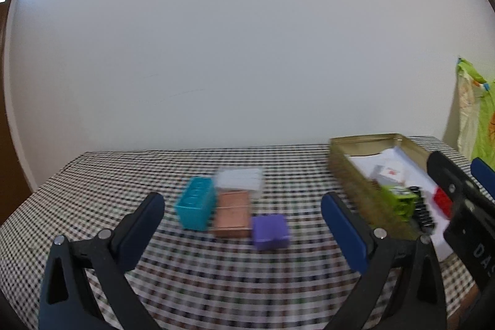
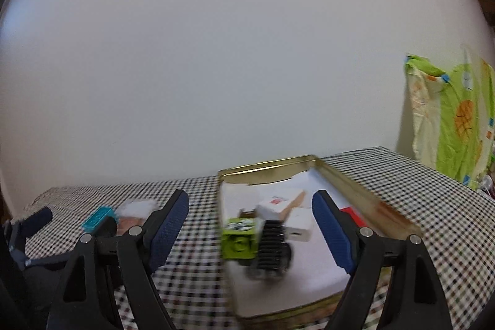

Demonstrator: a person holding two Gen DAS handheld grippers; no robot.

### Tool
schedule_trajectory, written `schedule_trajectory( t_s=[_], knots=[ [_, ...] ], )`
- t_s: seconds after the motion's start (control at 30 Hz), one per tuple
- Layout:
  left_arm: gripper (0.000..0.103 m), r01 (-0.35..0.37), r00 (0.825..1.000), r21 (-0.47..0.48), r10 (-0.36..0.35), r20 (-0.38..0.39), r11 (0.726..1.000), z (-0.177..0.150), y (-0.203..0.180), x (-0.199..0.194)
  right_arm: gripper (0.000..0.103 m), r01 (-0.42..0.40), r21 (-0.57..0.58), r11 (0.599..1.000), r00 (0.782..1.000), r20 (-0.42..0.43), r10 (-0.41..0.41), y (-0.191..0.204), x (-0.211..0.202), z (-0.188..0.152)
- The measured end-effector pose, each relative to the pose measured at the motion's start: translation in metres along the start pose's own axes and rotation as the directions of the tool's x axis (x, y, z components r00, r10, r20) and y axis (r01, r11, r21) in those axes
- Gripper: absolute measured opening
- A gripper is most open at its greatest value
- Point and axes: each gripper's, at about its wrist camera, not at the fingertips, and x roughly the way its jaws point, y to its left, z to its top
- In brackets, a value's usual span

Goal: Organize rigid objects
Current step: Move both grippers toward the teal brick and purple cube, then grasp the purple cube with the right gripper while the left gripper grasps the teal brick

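Left hand-held gripper (image 1: 243, 225): jaws spread wide, nothing between the blue pads; it hangs above the checked worktop (image 1: 216, 283) and faces the loose group of boxes.
Right hand-held gripper (image 2: 250, 221): jaws spread wide, empty; it faces the open tin. Its black frame also shows at the right edge of the left wrist view, in front of the tin's near end.
Purple box (image 1: 271, 231): nearest of the loose group, on the worktop, touching or just beside the copper box.
Copper box (image 1: 232, 214): flat on the worktop, between the teal box and the purple box.
Teal box (image 1: 195, 207): just left of the copper box; contact cannot be told through the blur.
Clear box (image 1: 239, 178): pale, behind the copper box, toward the wall.
Tin (image 2: 362, 190): gold, shallow, lid off, lined with white paper, on the right part of the worktop, well apart from the loose group.
Tin contents: green box (image 2: 239, 240) at the near left wall; black ribbed piece (image 2: 272, 243) just beside it; two white boxes (image 2: 280, 203) behind; red item (image 2: 351, 214) by the right wall, partly hidden behind a pad.
Cloth (image 2: 454, 119): green and cream, printed, hanging beyond the worktop at right.
Wall (image 1: 232, 36): plain, pale.
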Motion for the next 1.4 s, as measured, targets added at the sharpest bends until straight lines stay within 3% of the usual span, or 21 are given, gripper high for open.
schedule_trajectory(
  t_s=[0.4,0.6,0.7,0.77,0.83,0.9,0.97,1.1,1.23,1.4],
  knots=[
    [0.102,-0.134,0.99,-0.051,0.131,-0.058,0.99,0.001,0.08,0.025,0.084,-0.084,-0.113,0.99,0.995,-0.068,0.077,0.063,0.017,-0.009],
    [0.102,-0.168,0.983,-0.058,0.162,-0.09,0.984,0.003,0.101,0.037,0.084,-0.136,-0.138,0.981,0.978,-0.177,0.111,0.086,0.04,-0.014],
    [0.102,-0.169,0.979,-0.088,0.157,-0.13,0.982,0.004,0.109,0.05,0.084,-0.166,-0.155,0.974,0.957,-0.263,0.122,0.102,0.059,-0.017],
    [0.102,-0.164,0.978,-0.107,0.147,-0.146,0.981,0.004,0.114,0.055,0.084,-0.184,-0.184,0.966,0.929,-0.355,0.109,0.115,0.077,-0.024],
    [0.102,-0.16,0.977,-0.118,0.14,-0.158,0.98,0.005,0.117,0.061,0.071,-0.198,-0.2,0.96,0.906,-0.412,0.101,0.123,0.087,-0.031],
    [0.102,-0.152,0.977,-0.124,0.13,-0.168,0.981,0.006,0.118,0.068,0.07,-0.188,-0.21,0.959,0.881,-0.468,0.07,0.128,0.097,-0.038],
    [0.102,-0.147,0.976,-0.12,0.125,-0.176,0.982,0.007,0.117,0.072,0.07,-0.205,-0.172,0.963,0.85,-0.52,0.088,0.125,0.108,-0.043],
    [0.102,-0.132,0.978,-0.067,0.119,-0.171,0.989,0.009,0.104,0.077,0.07,-0.231,-0.116,0.966,0.827,-0.547,0.132,0.123,0.119,-0.044],
    [0.102,-0.125,0.98,-0.038,0.117,-0.162,0.991,0.01,0.096,0.08,0.069,-0.271,-0.093,0.958,0.779,-0.605,0.162,0.13,0.13,-0.05],
    [0.102,-0.124,0.978,-0.054,0.113,-0.175,0.991,0.01,0.102,0.081,0.046,-0.275,-0.065,0.959,0.776,-0.604,0.181,0.125,0.13,-0.048]
  ],
)
